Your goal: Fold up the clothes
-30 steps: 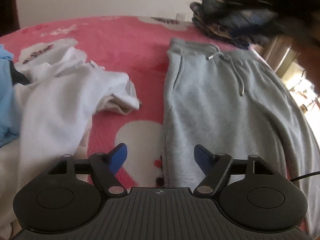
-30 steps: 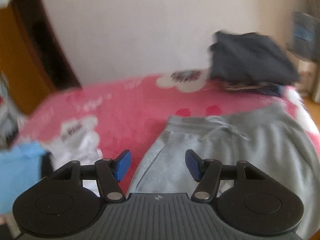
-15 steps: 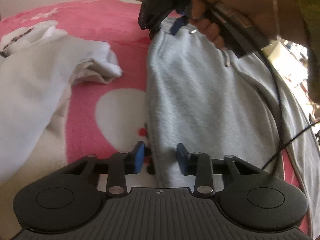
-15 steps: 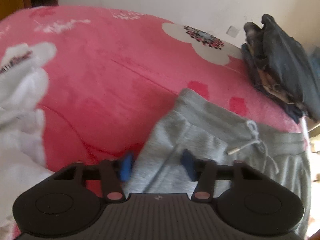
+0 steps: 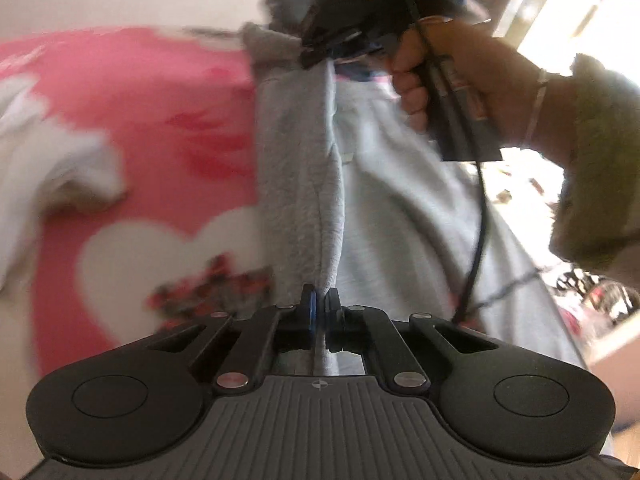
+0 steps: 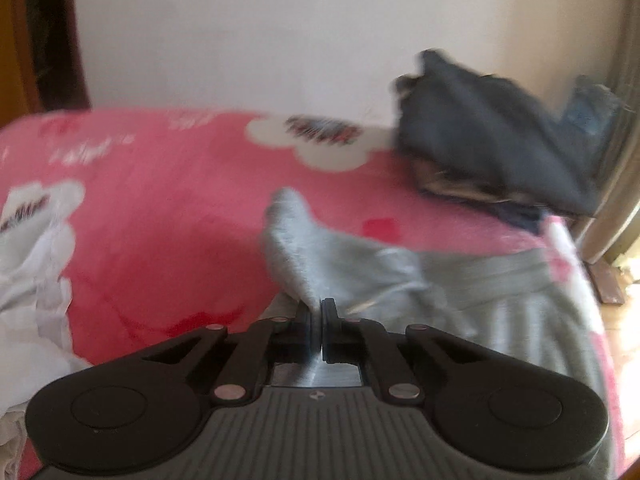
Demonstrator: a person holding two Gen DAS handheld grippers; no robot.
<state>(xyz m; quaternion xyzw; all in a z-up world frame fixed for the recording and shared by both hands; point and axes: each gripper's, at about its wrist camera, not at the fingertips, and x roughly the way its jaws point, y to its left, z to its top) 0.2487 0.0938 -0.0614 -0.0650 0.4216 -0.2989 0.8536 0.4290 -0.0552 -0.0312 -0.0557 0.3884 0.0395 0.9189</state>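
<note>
Grey sweatpants (image 5: 400, 208) lie lengthwise on the pink bed cover (image 5: 160, 128). My left gripper (image 5: 320, 312) is shut on their left side edge, which rises as a taut ridge (image 5: 304, 160) running away from me. At the far end of that ridge the right gripper (image 5: 340, 46), held by a hand (image 5: 440, 76), pinches the waistband corner. In the right wrist view my right gripper (image 6: 318, 320) is shut on the grey sweatpants (image 6: 304, 248), whose waistband corner sticks up in a peak, with the drawstring just right of it.
A crumpled white garment (image 5: 48, 160) lies left of the pants, also in the right wrist view as a white garment (image 6: 28, 300). A stack of dark folded clothes (image 6: 492, 144) sits at the bed's far right corner. The bed's right edge (image 6: 580, 260) drops to the floor.
Both grippers went from open, straddling the pants' left edge, to shut on it. That edge is now lifted off the bed into a ridge between them.
</note>
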